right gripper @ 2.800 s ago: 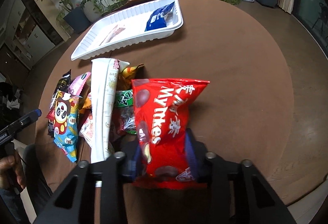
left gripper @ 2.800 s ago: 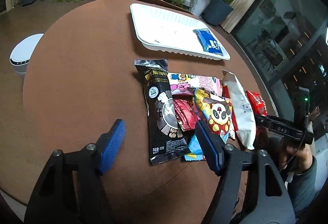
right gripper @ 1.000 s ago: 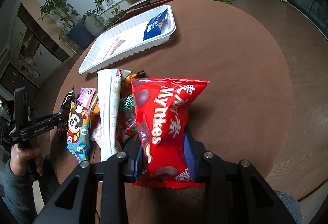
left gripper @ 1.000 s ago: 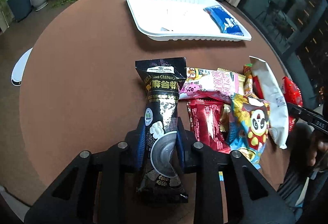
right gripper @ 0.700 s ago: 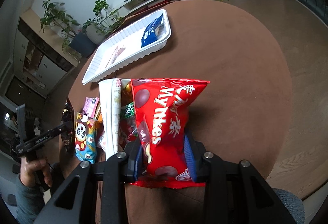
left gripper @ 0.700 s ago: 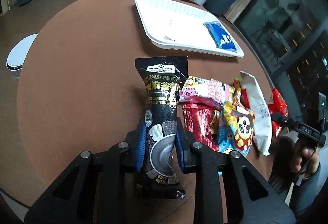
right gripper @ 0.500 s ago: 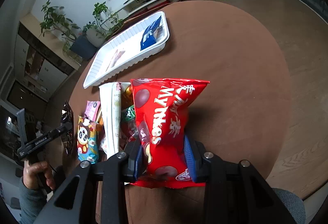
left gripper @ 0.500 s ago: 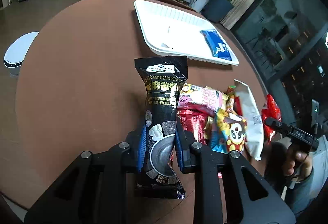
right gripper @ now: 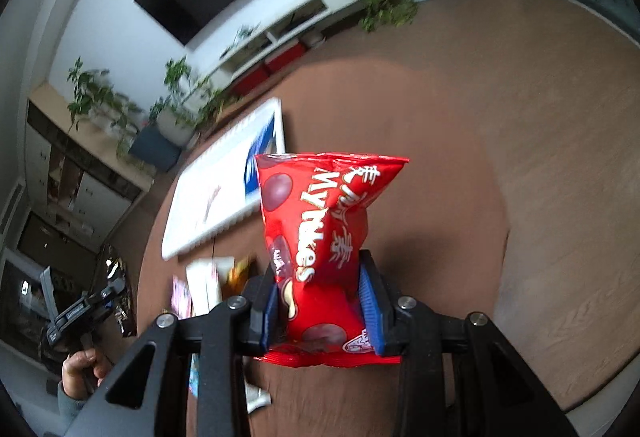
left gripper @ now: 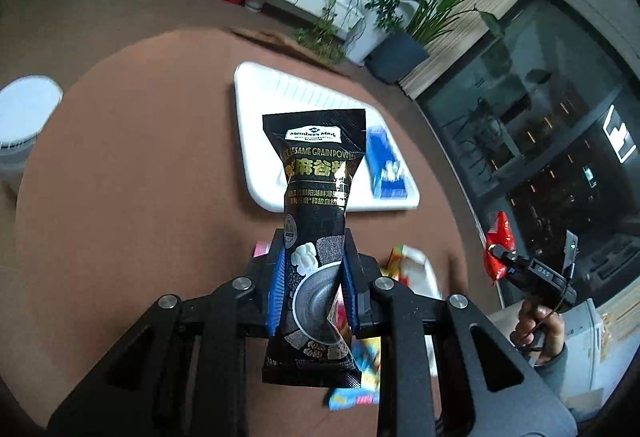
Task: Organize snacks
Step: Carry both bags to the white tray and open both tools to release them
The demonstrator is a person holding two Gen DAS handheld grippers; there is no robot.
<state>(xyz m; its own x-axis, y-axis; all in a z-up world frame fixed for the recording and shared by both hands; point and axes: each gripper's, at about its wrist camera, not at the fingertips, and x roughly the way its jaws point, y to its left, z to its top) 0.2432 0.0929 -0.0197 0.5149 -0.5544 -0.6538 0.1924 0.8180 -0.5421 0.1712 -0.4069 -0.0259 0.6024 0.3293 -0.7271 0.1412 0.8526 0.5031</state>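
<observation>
**A:** What has the left tool (left gripper: 313, 289) got?

**B:** It is clenched on a tall black packet (left gripper: 316, 197), its blue pads (left gripper: 277, 289) pressing the lower half from either side. The packet stands upright off the brown round surface (left gripper: 132, 173). Its flat sealed top carries a white logo panel, gold lettering runs below that, and near the pads there is a picture of a grey bowl with white and dark bits. The film is pinched narrow at the waist.

**A:** And the right tool (right gripper: 320, 301)?

**B:** Clamped the same way on a glossy red bag (right gripper: 320, 221), also held up off the surface. It is puffy, crimped along the top edge, with white letters running down its length and dark round sweets printed on it.

**A:** Where does the tray lie?

**B:** In the left wrist view the white tray (left gripper: 256, 125) is at twelve o'clock from the black packet, behind it, with a blue packet (left gripper: 386, 165) in its end towards two o'clock. In the right wrist view the same tray sits at ten o'clock from the red bag.

**A:** The remaining snacks?

**B:** A loose, blurred heap (left gripper: 404, 261) on the surface under the left tool, towards four o'clock; a white one and a pink one show, the others I cannot make out.
</observation>
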